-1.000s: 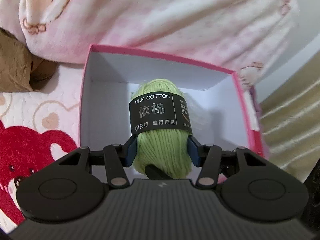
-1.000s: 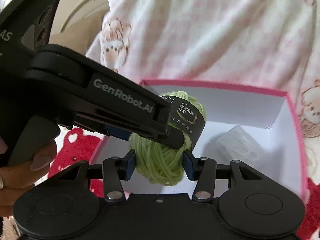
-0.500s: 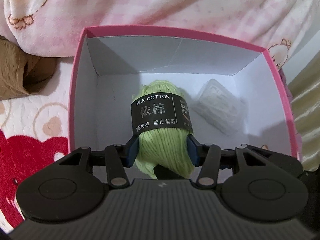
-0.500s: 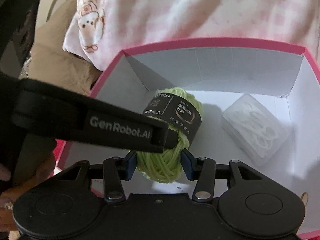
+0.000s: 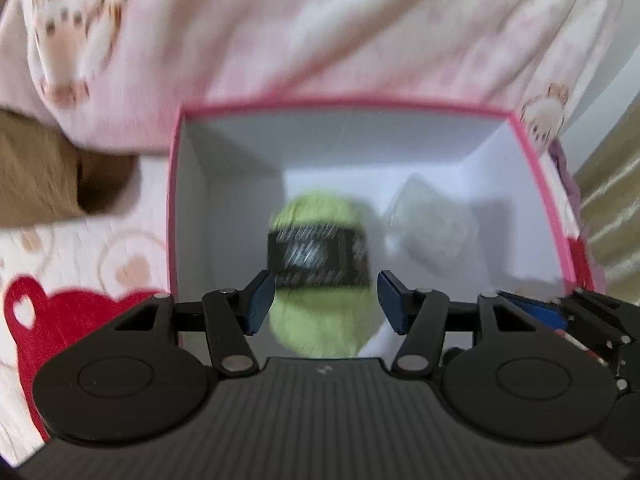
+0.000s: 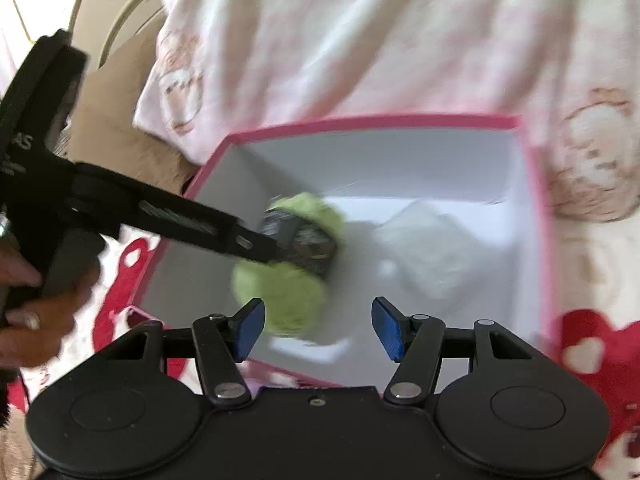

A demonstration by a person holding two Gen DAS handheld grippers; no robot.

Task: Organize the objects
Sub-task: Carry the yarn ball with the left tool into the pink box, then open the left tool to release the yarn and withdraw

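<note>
Green yarn (image 5: 320,280), a ball wrapped in a black paper band, sits inside the pink-rimmed box (image 5: 173,216) with white walls, left of a clear plastic case (image 5: 436,236) lying on the box floor. Both pictures are blurred. The left tool (image 5: 326,298) has just been opening: its blue pads stand apart on either side of the ball, a thin gap showing at the right pad, while contact at the left pad cannot be told. The right tool (image 6: 318,326) has also just been opening, and its pads stand wide and clear of the yarn, which lies beyond them. The box rests on bedding (image 6: 592,344) printed with red hearts, below a pink blanket (image 5: 320,28). A hand (image 6: 28,320) grips the left tool's handle.
</note>
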